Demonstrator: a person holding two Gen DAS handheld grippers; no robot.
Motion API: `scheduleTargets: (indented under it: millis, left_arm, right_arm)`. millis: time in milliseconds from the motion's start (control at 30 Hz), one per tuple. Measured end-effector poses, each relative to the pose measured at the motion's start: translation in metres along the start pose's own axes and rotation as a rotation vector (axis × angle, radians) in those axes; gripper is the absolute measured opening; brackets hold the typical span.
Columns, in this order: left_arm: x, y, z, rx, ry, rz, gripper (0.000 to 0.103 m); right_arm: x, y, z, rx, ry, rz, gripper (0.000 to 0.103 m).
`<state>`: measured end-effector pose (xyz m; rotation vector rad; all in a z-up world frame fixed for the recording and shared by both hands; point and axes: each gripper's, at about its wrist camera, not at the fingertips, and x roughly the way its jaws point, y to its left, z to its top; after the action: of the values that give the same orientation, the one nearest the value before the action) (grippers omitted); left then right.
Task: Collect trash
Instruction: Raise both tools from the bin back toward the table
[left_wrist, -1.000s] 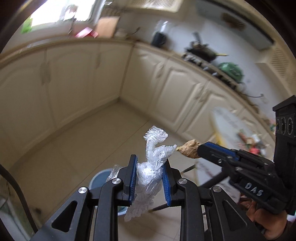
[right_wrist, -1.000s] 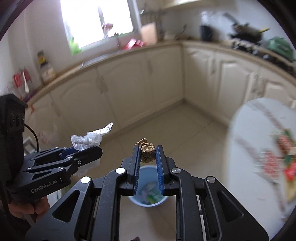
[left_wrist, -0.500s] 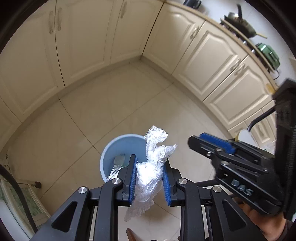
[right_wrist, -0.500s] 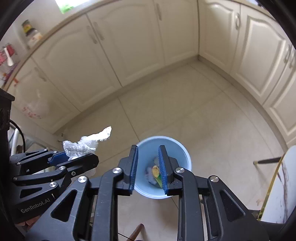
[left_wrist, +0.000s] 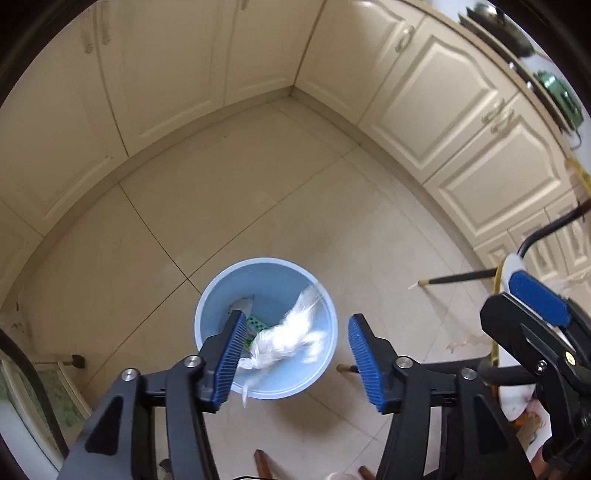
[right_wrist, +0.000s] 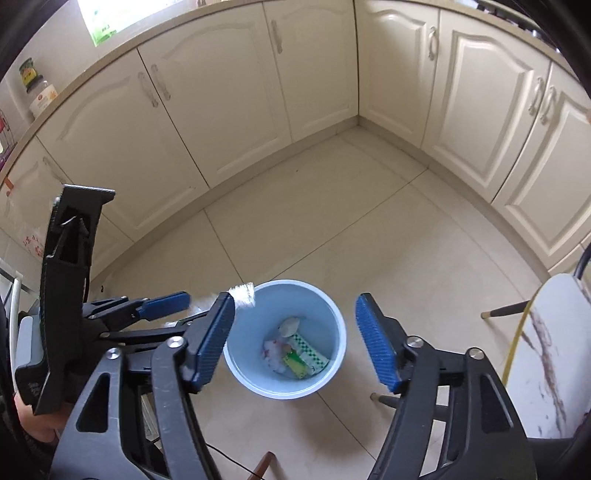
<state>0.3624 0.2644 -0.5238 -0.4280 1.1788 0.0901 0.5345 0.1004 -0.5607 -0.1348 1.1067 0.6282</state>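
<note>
Two grippers above a blue bin, kitchen floor.

Left gripper (left_wrist: 295, 349): jaws had just been opening and stood apart; a crumpled clear plastic wrapper (left_wrist: 286, 338), blurred, lay loose between them over the mouth of the blue bin (left_wrist: 325, 373), just beside the left pad, neither pad pressing on it. Right gripper (right_wrist: 295, 341): jaws had likewise just been opening, wide apart, nothing between them. Bin stood on the beige tiled floor (right_wrist: 332, 229) below both tools and held a green-and-white checked packet (right_wrist: 310, 356), a pale scrap (right_wrist: 289, 326) and other small litter. Cream cabinets (right_wrist: 207, 122) lined two walls. A marble-patterned table (right_wrist: 546, 354) edge showed at right.
</note>
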Motion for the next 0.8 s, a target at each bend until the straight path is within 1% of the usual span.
scheduleTargets:
  millis: [67, 133, 233, 300, 333, 367, 400, 467, 533, 567, 633, 667, 733, 767, 800]
  left_arm:
    - [-0.01, -0.003, -0.001, -0.017, -0.009, -0.007, 0.059]
    - [-0.028, -0.002, -0.006, -0.027, -0.04, 0.011, 0.059]
    - [-0.07, -0.001, -0.015, -0.046, -0.125, 0.069, 0.059]
    - [-0.104, -0.004, -0.019, -0.057, -0.202, 0.1, 0.06]
    - [-0.118, -0.005, -0.021, -0.059, -0.237, 0.112, 0.062]
    - [-0.14, -0.01, -0.024, -0.058, -0.291, 0.134, 0.063]
    - [-0.153, -0.016, -0.027, -0.049, -0.324, 0.149, 0.065]
    - [-0.19, -0.034, -0.036, -0.009, -0.421, 0.181, 0.068]
    - [-0.22, -0.049, -0.045, 0.014, -0.499, 0.186, 0.076]
    - [-0.241, -0.06, -0.053, 0.02, -0.555, 0.184, 0.077]
    - [-0.272, -0.077, -0.067, 0.043, -0.636, 0.169, 0.085]
    - [-0.283, -0.089, -0.076, 0.052, -0.669, 0.169, 0.087]
    - [-0.304, -0.106, -0.092, 0.069, -0.73, 0.168, 0.096]
    - [-0.316, -0.122, -0.105, 0.082, -0.773, 0.171, 0.097]
    - [-0.323, -0.13, -0.113, 0.092, -0.796, 0.168, 0.098]
  right_arm:
    - [-0.009, 0.0, 0.0, 0.002, -0.016, -0.004, 0.071]
    - [-0.02, 0.0, 0.0, 0.003, -0.039, -0.024, 0.071]
    - [-0.042, 0.005, 0.001, -0.016, -0.084, -0.039, 0.072]
    - [-0.063, 0.013, 0.001, -0.024, -0.116, -0.033, 0.075]
    - [-0.076, 0.016, 0.001, -0.031, -0.138, -0.034, 0.08]
    - [-0.086, 0.019, 0.001, -0.035, -0.155, -0.036, 0.083]
    - [-0.1, 0.023, 0.002, -0.042, -0.181, -0.037, 0.083]
    - [-0.132, 0.029, 0.002, -0.049, -0.237, -0.036, 0.083]
    - [-0.161, 0.033, 0.0, -0.053, -0.287, -0.034, 0.085]
    - [-0.182, 0.035, -0.003, -0.053, -0.322, -0.038, 0.089]
    - [-0.214, 0.037, -0.008, -0.053, -0.376, -0.046, 0.09]
    - [-0.233, 0.037, -0.013, -0.053, -0.41, -0.05, 0.091]
    - [-0.267, 0.041, -0.022, -0.053, -0.462, -0.063, 0.094]
    - [-0.289, 0.04, -0.029, -0.049, -0.497, -0.066, 0.095]
    - [-0.305, 0.04, -0.033, -0.047, -0.523, -0.069, 0.096]
